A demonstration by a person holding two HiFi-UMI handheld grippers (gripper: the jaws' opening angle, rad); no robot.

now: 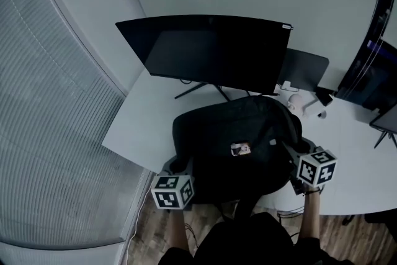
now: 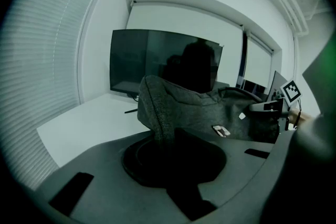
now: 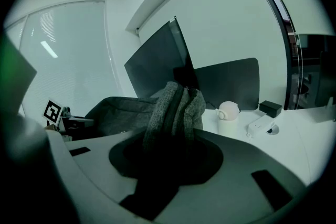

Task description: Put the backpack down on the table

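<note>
Backpack (image 1: 232,146): on the near edge of the table (image 1: 142,127), in front of the monitor (image 1: 211,49) | left gripper (image 2: 160,134), right gripper (image 3: 168,134): each clamped on a fabric fold at its own side | handling: soft, saggy, probably weighty; grip both sides.

This is an office; a wide dark monitor (image 1: 211,53) stands near the far edge of a white tabletop (image 1: 139,127), a second dark panel (image 1: 305,70), perhaps another screen, beside it; window blinds (image 1: 43,133) cover the left side of the room.

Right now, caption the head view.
Left gripper and right gripper hold a dark backpack over the white table, before a monitor.
</note>
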